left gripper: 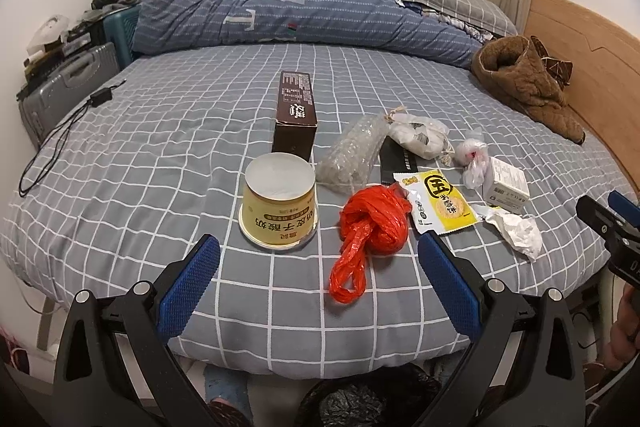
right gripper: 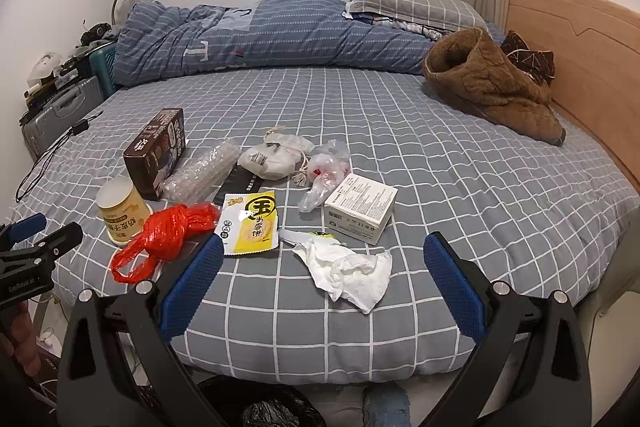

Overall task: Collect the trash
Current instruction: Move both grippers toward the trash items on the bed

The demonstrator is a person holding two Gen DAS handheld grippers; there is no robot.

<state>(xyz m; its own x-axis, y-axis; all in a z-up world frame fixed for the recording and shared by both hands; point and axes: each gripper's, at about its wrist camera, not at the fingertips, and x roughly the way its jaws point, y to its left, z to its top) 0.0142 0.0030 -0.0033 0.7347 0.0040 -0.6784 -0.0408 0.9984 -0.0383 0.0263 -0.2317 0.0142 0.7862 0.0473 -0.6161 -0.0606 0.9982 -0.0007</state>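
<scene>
You held both grippers wide and empty at the bed's near edge, above a black bin bag [left gripper: 360, 399] on the floor — handy for dropping. The knotted red plastic bag [left gripper: 374, 223] lay just ahead between your left gripper's [left gripper: 320, 275] jaws; the crumpled white tissue [right gripper: 348, 267] lay between your right gripper's [right gripper: 324, 275]. Only the right view showed the white cardboard box's [right gripper: 360, 207] printed top.

Trash clustered mid-bed [right gripper: 440, 155]; open sheet lay toward twelve o'clock, the brown garment [right gripper: 492, 87] blocking two o'clock.
</scene>
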